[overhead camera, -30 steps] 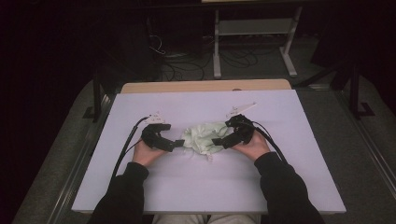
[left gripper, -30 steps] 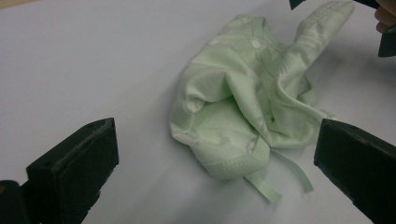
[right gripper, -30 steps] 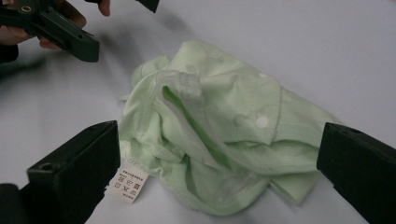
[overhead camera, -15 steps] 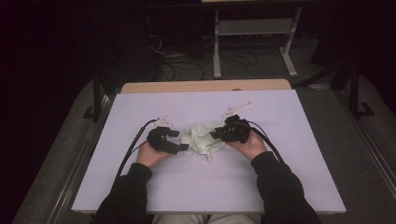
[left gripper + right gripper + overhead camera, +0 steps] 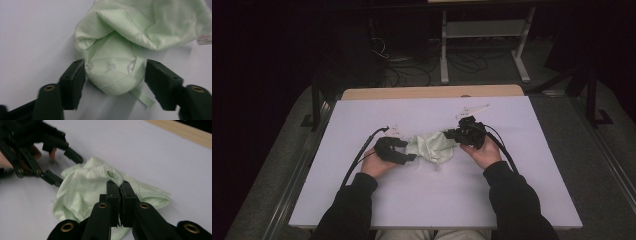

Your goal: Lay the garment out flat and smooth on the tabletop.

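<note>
A crumpled pale-green cotton garment (image 5: 430, 148) with a row of small snap fasteners lies bunched on the white tabletop (image 5: 452, 200), directly between the two grippers. Its long axis runs from one gripper across to the other, so each hand sits at one end and neither is clearly nearer.

The right gripper (image 5: 120, 187) has its black jaws pressed together on a raised fold of the cloth at the end nearest it; a pinch of green fabric pokes up just above the tips.

The left gripper (image 5: 115, 75) straddles the rounded snap end of the garment. Its jaws have just been closing and stand about half open, with the cloth between them. The left finger (image 5: 75, 82) looks to be brushing the fabric edge, though the picture is too soft there to be sure; the other stands slightly clear, so no grip is made yet. A thin green ribbon trails from the hem toward that far finger.
</note>
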### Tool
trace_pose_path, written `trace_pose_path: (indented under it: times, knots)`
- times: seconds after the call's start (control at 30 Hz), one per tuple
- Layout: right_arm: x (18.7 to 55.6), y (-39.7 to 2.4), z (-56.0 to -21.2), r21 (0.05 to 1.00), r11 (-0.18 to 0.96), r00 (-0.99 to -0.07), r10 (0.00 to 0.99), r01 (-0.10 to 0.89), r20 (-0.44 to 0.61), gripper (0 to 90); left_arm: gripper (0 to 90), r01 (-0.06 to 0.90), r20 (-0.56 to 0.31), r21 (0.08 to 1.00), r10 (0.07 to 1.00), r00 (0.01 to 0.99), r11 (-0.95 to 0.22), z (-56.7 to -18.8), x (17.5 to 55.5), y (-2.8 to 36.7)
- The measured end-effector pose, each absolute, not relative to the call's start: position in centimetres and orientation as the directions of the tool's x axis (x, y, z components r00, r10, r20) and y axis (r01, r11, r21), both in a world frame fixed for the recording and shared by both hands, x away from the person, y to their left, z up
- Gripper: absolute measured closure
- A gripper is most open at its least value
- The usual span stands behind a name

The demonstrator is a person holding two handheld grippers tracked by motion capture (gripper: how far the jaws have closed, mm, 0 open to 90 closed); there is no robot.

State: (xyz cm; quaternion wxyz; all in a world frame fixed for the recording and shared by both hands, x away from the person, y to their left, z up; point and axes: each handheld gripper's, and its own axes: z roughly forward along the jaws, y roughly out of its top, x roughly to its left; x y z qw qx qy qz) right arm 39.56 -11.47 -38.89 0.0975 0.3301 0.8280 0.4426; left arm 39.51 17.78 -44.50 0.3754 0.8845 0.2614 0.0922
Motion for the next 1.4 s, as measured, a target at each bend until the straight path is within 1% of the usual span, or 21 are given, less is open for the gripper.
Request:
trace_pose_path:
  times: [0.07,0.1,0.17,0.2,0.23,0.27,0.3,0.4,0.47,0.53,0.7,0.77,0.83,0.87,0.93,1.0,1.03,1.07,1.1,1.23,1.4]
  knots:
    - [39.7,-11.9,-38.6,0.806,0.364,-0.753,0.641,0.468,0.148,86.5,48.0,0.386,0.008,0.688,0.538,0.843,-0.615,-44.5,39.6,17.3]
    - [39.7,-12.0,-38.4,0.810,0.352,-0.746,0.649,0.469,0.150,86.4,60.1,0.376,0.034,0.675,0.535,0.844,-0.635,-44.5,39.6,17.0]
    - [39.7,-12.6,-38.0,0.817,0.332,-0.733,0.662,0.472,0.155,86.5,72.8,0.360,0.050,0.674,0.526,0.849,-0.645,-44.3,39.6,16.8]
    - [39.7,-12.7,-37.9,0.817,0.329,-0.730,0.665,0.473,0.156,86.5,77.4,0.356,0.051,0.674,0.521,0.852,-0.648,-44.2,39.6,16.7]
    - [39.7,-12.7,-37.9,0.817,0.329,-0.730,0.665,0.473,0.156,86.5,77.4,0.353,0.049,0.677,0.517,0.854,-0.646,-44.0,39.6,16.7]
    - [39.6,-13.1,-37.7,0.815,0.322,-0.726,0.668,0.481,0.164,86.5,82.4,0.352,0.041,0.679,0.512,0.858,-0.644,-43.8,39.6,16.8]
    - [39.6,-13.3,-37.5,0.815,0.321,-0.724,0.670,0.482,0.164,86.5,83.6,0.351,0.022,0.688,0.502,0.865,-0.635,-43.2,39.6,17.1]
    - [39.4,-14.0,-36.9,0.818,0.319,-0.719,0.677,0.479,0.157,86.5,85.0,0.352,0.002,0.696,0.492,0.870,-0.625,-42.2,39.6,17.7]
    - [39.2,-14.2,-36.7,0.820,0.317,-0.717,0.680,0.476,0.153,86.5,85.2,0.349,0.004,0.696,0.490,0.872,-0.627,-41.8,39.7,17.9]
    - [38.8,-15.2,-35.8,0.827,0.306,-0.709,0.689,0.472,0.150,86.7,85.5,0.354,-0.006,0.701,0.491,0.871,-0.620,-41.2,39.8,18.4]
    - [38.2,-16.6,-34.9,0.830,0.291,-0.696,0.702,0.476,0.154,86.7,85.6,0.390,-0.069,0.716,0.498,0.865,-0.579,-40.2,40.3,20.0]
    - [37.7,-17.6,-34.5,0.830,0.273,-0.690,0.703,0.486,0.173,86.9,85.7,0.407,-0.093,0.726,0.508,0.857,-0.555,-39.9,40.5,20.4]
    - [37.3,-18.0,-34.4,0.832,0.260,-0.690,0.699,0.490,0.188,86.9,85.6,0.420,-0.093,0.725,0.527,0.845,-0.546,-39.8,40.8,20.8]
    - [37.1,-18.1,-34.5,0.833,0.259,-0.693,0.695,0.490,0.191,86.9,85.6,0.441,-0.096,0.715,0.549,0.830,-0.542,-39.8,41.2,20.9]
    - [36.9,-18.2,-34.7,0.832,0.259,-0.693,0.695,0.491,0.192,86.9,85.6,0.447,-0.092,0.711,0.559,0.824,-0.543,-39.9,41.4,20.9]
    - [36.6,-18.3,-35.5,0.823,0.261,-0.689,0.696,0.505,0.202,86.9,85.5,0.459,-0.086,0.706,0.577,0.812,-0.540,-40.1,41.9,21.0]
    - [36.5,-18.3,-35.9,0.821,0.258,-0.687,0.697,0.509,0.206,86.9,85.5,0.478,-0.087,0.703,0.603,0.793,-0.527,-40.4,42.2,20.9]
    - [36.5,-18.3,-35.9,0.821,0.258,-0.687,0.697,0.509,0.206,86.9,85.4,0.478,-0.087,0.703,0.603,0.793,-0.527,-40.4,42.2,20.9]
    - [36.6,-18.4,-36.7,0.815,0.249,-0.680,0.699,0.523,0.223,86.9,85.2,0.501,-0.091,0.696,0.629,0.772,-0.514,-40.7,42.6,20.9]
    - [36.8,-18.6,-38.2,0.806,0.227,-0.670,0.697,0.546,0.258,86.9,84.0,0.524,-0.091,0.691,0.658,0.747,-0.499,-41.1,43.0,20.8]
    - [37.2,-18.9,-38.8,0.795,0.197,-0.649,0.702,0.573,0.293,86.9,83.4,0.558,-0.112,0.689,0.693,0.712,-0.462,-41.9,43.5,20.7]
